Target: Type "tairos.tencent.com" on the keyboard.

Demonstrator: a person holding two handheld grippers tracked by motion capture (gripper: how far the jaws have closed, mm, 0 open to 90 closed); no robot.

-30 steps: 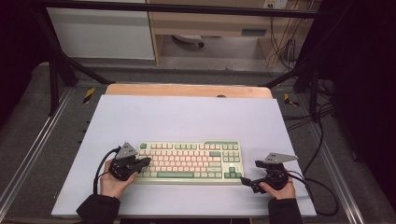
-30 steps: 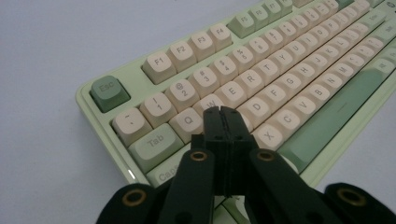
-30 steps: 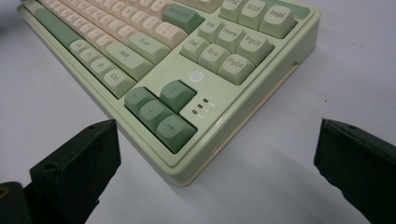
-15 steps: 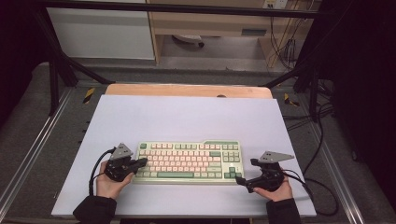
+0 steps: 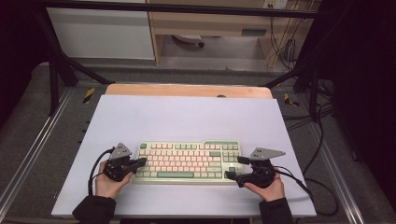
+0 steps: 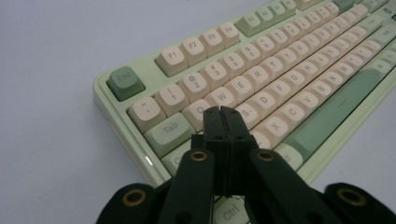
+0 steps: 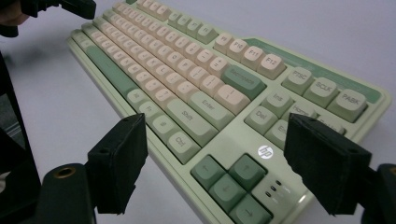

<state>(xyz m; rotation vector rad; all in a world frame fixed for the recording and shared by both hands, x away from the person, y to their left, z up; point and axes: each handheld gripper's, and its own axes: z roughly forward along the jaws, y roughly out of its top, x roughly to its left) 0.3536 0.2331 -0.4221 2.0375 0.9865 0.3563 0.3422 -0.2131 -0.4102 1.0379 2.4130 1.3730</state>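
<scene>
A pale green keyboard (image 5: 189,161) with cream and green keys lies on the white table top (image 5: 187,116), near its front edge. My left gripper (image 5: 141,163) is at the keyboard's left end. In the left gripper view its jaws are shut with nothing between them, and its tip (image 6: 227,112) hovers over the keys beside Tab on the keyboard (image 6: 280,70). My right gripper (image 5: 235,168) is at the right end and stands open. In the right gripper view its pads (image 7: 122,161) flank the arrow-key corner of the keyboard (image 7: 224,140), and I cannot tell if they touch it.
A wooden strip (image 5: 187,90) runs along the table's back edge. Black frame posts (image 5: 56,74) stand at the back left and right. Cables (image 5: 322,140) hang and trail off the right side. Bare table top stretches behind the keyboard.
My right gripper has slid left, closer to the keyboard's right end. My left gripper has shifted slightly left. The keyboard has hardly moved.
</scene>
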